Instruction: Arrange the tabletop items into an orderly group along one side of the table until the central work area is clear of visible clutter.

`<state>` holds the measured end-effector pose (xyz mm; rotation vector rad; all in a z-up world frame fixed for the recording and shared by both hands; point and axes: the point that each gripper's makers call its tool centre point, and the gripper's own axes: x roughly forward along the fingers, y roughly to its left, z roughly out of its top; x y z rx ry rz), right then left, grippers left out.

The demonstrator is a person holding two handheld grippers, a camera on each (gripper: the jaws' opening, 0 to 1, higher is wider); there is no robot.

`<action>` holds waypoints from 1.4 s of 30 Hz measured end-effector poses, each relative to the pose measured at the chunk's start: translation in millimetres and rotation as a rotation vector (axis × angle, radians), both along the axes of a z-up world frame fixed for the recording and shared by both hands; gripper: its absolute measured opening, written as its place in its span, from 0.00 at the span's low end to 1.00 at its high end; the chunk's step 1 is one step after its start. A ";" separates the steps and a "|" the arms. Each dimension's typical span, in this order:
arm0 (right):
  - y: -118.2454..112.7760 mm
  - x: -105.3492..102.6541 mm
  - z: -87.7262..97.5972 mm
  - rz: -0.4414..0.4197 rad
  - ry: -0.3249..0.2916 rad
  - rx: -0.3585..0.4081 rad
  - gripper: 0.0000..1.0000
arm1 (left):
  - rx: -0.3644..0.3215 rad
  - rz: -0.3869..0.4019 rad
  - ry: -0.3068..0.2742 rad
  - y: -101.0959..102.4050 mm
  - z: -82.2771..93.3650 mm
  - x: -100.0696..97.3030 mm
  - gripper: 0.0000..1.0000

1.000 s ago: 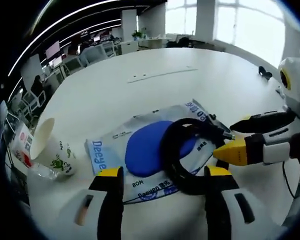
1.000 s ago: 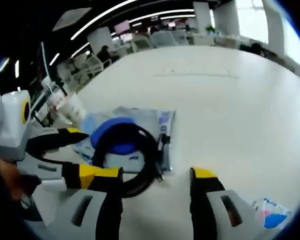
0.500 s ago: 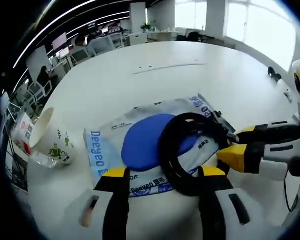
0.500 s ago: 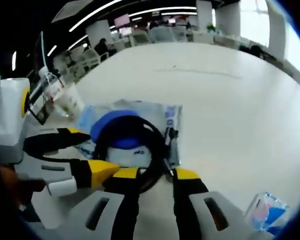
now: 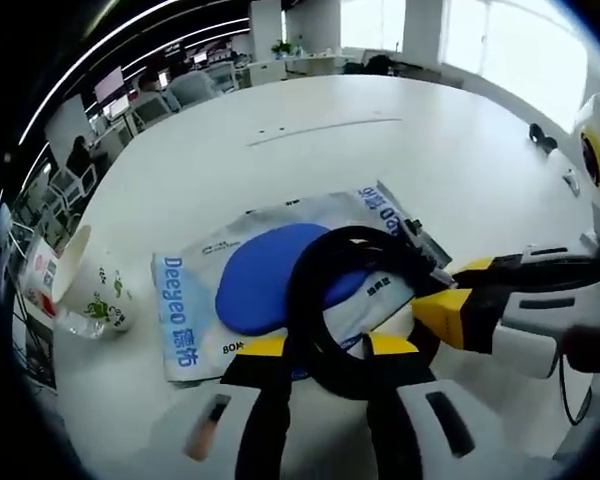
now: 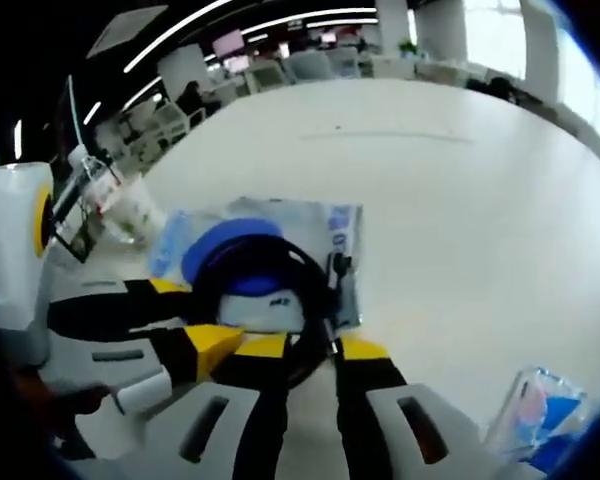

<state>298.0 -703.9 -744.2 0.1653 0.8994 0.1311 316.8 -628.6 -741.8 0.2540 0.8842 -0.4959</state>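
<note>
- Black coiled cable (image 5: 330, 300) lay on the white-and-blue plastic packet (image 5: 280, 285), directly ahead of both tongs.
- Left gripper (image 5: 327, 352) pinched narrow on coil's near arc.
- Right gripper (image 6: 313, 352) likewise clamped it, equally near.

the black cable coil (image 5: 325, 300) covers part of the blue disc on the packet (image 5: 270, 290) ahead of the left gripper (image 5: 325, 350), whose jaws hide the coil's near arc. off to that gripper's left, the paper cup (image 5: 85, 290) hides most of a crumpled wrapper whose print is too small to read. in the right gripper view a clear packet (image 6: 540, 410) to the right of the right gripper (image 6: 305, 345) is cut off by the picture's edge, its contents blurred.
</note>
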 end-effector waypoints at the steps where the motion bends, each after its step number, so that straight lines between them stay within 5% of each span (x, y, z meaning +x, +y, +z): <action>1: 0.1 -0.6 0.0 -0.006 0.003 0.006 0.13 | -0.001 0.001 0.000 0.0 0.2 -0.2 0.26; 20: -2.3 -7.8 6.6 -0.038 -0.002 0.099 0.06 | -0.006 0.001 0.031 4.0 5.5 -6.6 0.15; 42: -3.8 -14.7 18.7 -0.046 -0.021 0.109 0.03 | -0.023 0.000 0.037 4.6 18.3 -15.9 0.09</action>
